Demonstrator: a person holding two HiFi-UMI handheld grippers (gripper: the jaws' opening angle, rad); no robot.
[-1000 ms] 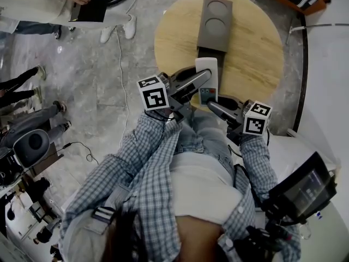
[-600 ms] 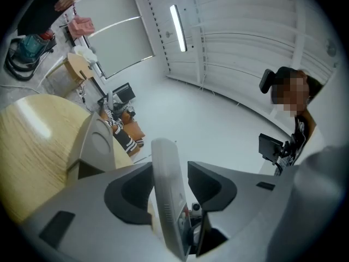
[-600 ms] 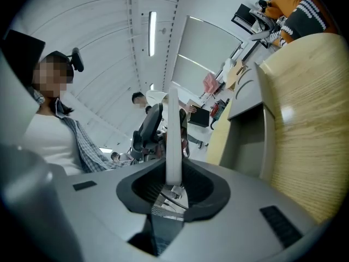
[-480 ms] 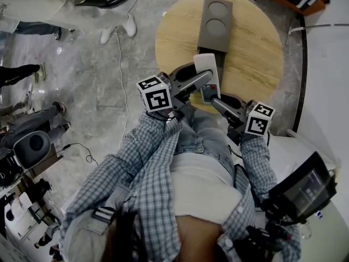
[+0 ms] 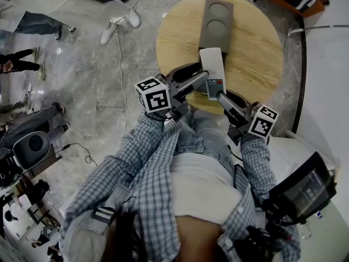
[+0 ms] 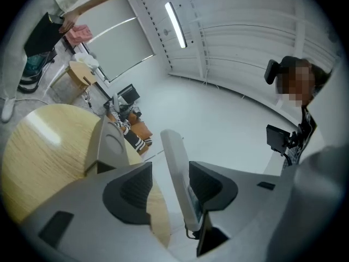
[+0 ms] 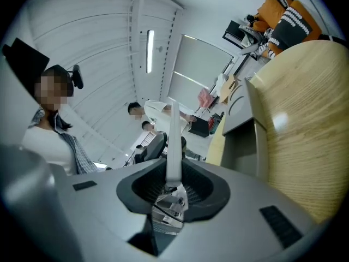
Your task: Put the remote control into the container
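Bench (image 5: 180,34): round wood, container (image 5: 216,23) reached toward its far edge | stone floor (image 5: 92,64) all round, people (image 5: 38,119) far left | my left claw (image 5: 203,75) just opened wide about remote control (image 5: 211,64) | right claw (image 5: 221,95) gripped its end.

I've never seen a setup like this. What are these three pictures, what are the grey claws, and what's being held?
No robot here: a person holds a two-jaw gripper in each hand. One picture comes from a camera on the person's head, looking down; the other two from cameras riding on the grippers, looking along their jaws. A round wooden table carries a grey container with two round hollows. The right gripper is shut on the white remote control, at the end nearest the person. The left gripper has just been opening its jaws; the remote control stands between them, unclamped.
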